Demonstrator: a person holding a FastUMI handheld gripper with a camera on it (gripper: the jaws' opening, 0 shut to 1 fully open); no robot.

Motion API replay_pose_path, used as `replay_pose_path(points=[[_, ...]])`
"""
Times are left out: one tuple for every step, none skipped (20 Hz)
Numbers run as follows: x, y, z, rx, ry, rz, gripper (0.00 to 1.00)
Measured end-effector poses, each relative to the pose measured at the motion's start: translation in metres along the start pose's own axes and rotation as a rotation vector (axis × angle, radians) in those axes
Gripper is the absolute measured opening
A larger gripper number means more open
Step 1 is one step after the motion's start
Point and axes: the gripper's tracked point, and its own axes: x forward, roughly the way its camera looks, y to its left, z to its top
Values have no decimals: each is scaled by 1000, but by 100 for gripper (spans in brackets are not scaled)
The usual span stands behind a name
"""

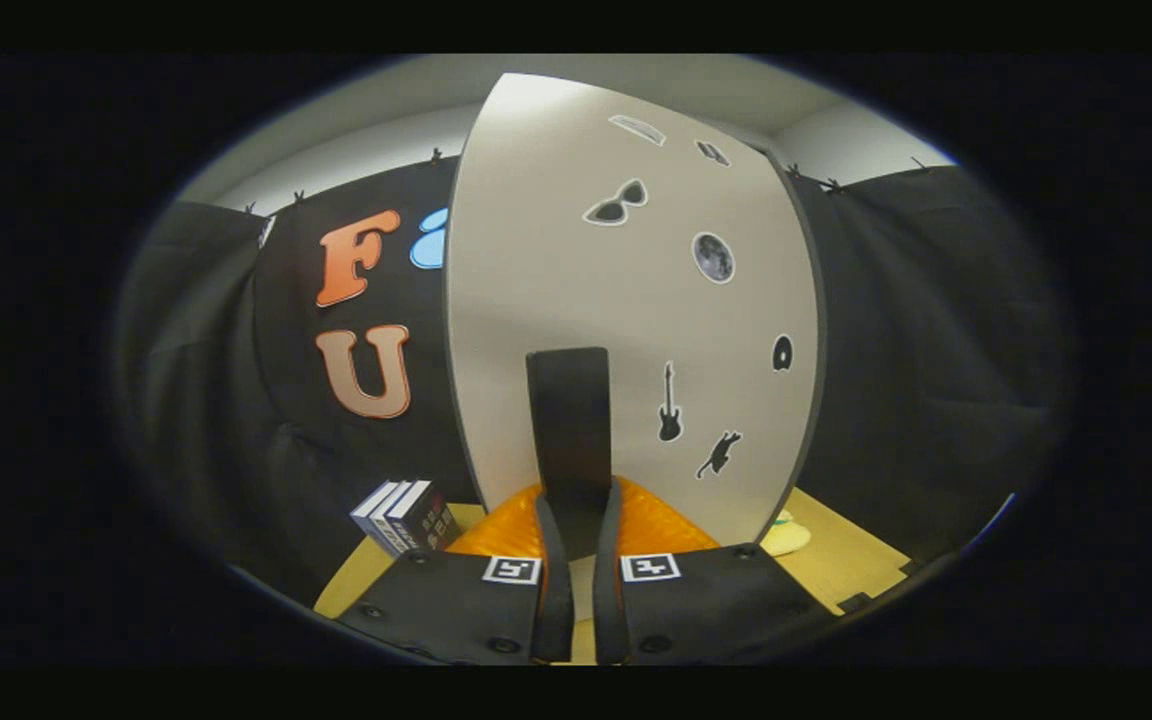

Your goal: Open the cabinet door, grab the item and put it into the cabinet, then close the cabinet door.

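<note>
The cabinet door is a pale panel with small dark stickers, standing close in front of me. A black upright handle is mounted low on it. My gripper is shut on the lower end of that handle, with one finger on its left side and the other pressing on its right. A pale rounded item lies on the table just past the door's lower right edge, partly hidden by the door. The cabinet's inside is hidden behind the door.
A small stack of books stands on the wooden table left of the door. Black cloth walls close the booth on both sides. The table's front corner lies to the right.
</note>
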Motion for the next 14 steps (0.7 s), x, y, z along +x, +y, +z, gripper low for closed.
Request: replay_pose_path(points=[[-8, -6, 0, 3, -2, -7, 16], [-15, -12, 0, 7, -4, -15, 16], [-22, -18, 0, 8, -7, -22, 16], [-29, -25, -1, 9, -8, -30, 16], [-35, -32, -1, 12, -9, -38, 16], [-43, -39, -2, 17, -9, -45, 15], [-48, -46, -2, 22, -10, -52, 15], [-53, -52, -2, 29, -12, -60, 14], [-53, -51, -3, 34, -15, -69, 13], [-55, -53, -2, 32, -19, -79, 13], [-51, -59, -3, 17, -26, -81, 12], [-64, -61, -2, 15, -25, -86, 11], [-61, -68, -2, 19, -25, -95, 11], [-65, -73, -2, 25, -27, -105, 10]])
